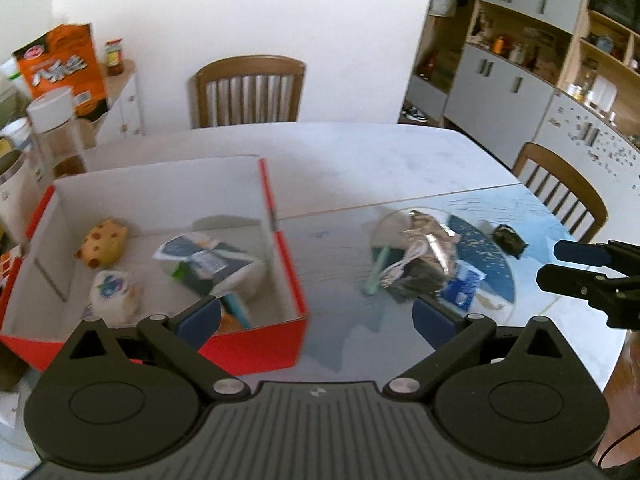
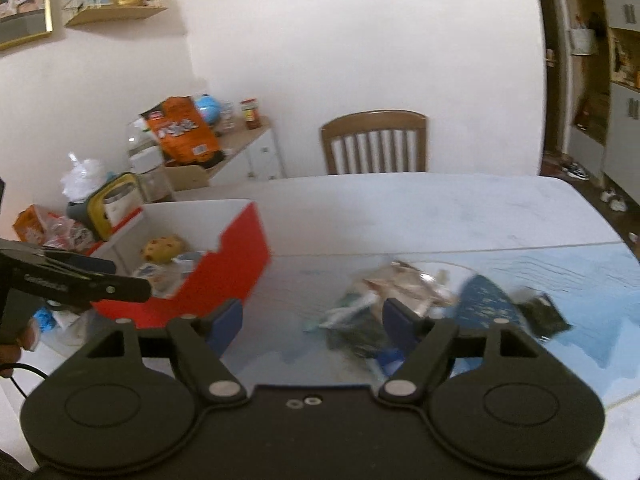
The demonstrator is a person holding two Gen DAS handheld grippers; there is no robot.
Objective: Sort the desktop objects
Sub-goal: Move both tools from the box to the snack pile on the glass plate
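Two tools hang over the desk [image 1: 360,160], both with their jaws spread wide and nothing between the pads. No earlier view is on hand, so only their present stance can be told.

From the left wrist view, the left tool [image 1: 316,316] points down at the near right corner of the red box [image 1: 288,276], whose white inside lies ahead and to the tool's left. Inside the box, a yellow spotted sponge-like piece [image 1: 102,242] rests toward the far left wall, a white roll with a blue print [image 1: 114,292] sits nearer the tool, and a pale packet with dark labels [image 1: 208,264] fills the middle, close to the tool's left finger [image 1: 200,318]. Ahead and to the right of this tool, a blurred heap of loose things [image 1: 420,256] lies on a glossy blue mat [image 1: 540,216]: foil wrapping, a white cable, a teal stick, a blue-and-white packet. A small dark object [image 1: 509,237] lies apart, beyond the heap to the right. The right tool [image 1: 548,264] shows at the right edge, fingers aimed toward the heap.

In the right wrist view, the right tool [image 2: 312,318] hovers above the mat with the heap [image 2: 384,296] just ahead of its right finger and the red box [image 2: 224,268] ahead to its left. The left tool [image 2: 132,276] reaches in from the left edge, over the box's near side. Motion blur hides finer detail in the heap.
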